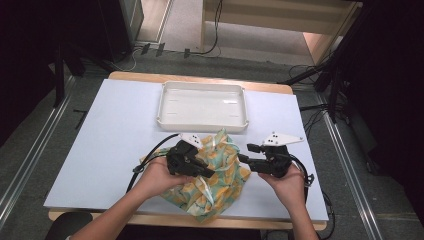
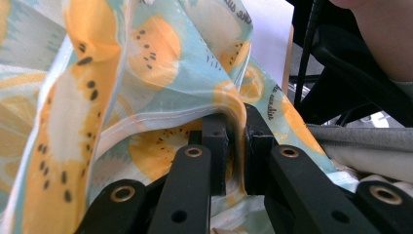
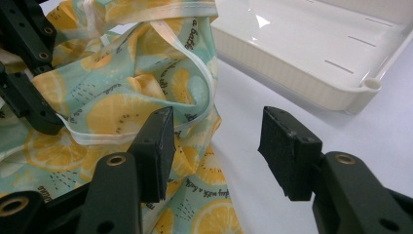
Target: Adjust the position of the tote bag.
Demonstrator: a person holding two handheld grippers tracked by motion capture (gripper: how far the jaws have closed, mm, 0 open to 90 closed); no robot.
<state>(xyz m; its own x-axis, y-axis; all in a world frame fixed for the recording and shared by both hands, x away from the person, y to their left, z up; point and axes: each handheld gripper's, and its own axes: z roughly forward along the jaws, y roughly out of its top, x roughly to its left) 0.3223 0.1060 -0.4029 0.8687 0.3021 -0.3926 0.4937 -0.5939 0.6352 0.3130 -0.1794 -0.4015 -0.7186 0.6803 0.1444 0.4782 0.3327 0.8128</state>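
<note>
A crumpled cloth (image 1: 222, 165) printed with yellow citrus slices on pale green lies near the table's front edge. My left gripper (image 1: 209, 172) rests on top of it and is shut on a fold of the cloth (image 2: 146, 63), which is pinched between the pads of that gripper (image 2: 237, 146). My right gripper (image 1: 246, 153) is just off the cloth's right edge, its jaws open and nothing between them. In the right gripper view, that gripper (image 3: 219, 134) frames bare table, with the cloth (image 3: 122, 102) and its white trim beside its left pad.
A shallow white tray (image 1: 202, 122) stands empty behind the cloth, close to the right gripper's far side (image 3: 292, 78). The white tabletop (image 1: 110, 145) spreads wide to the left. Cables trail from both grippers; the table's front edge is near my hands.
</note>
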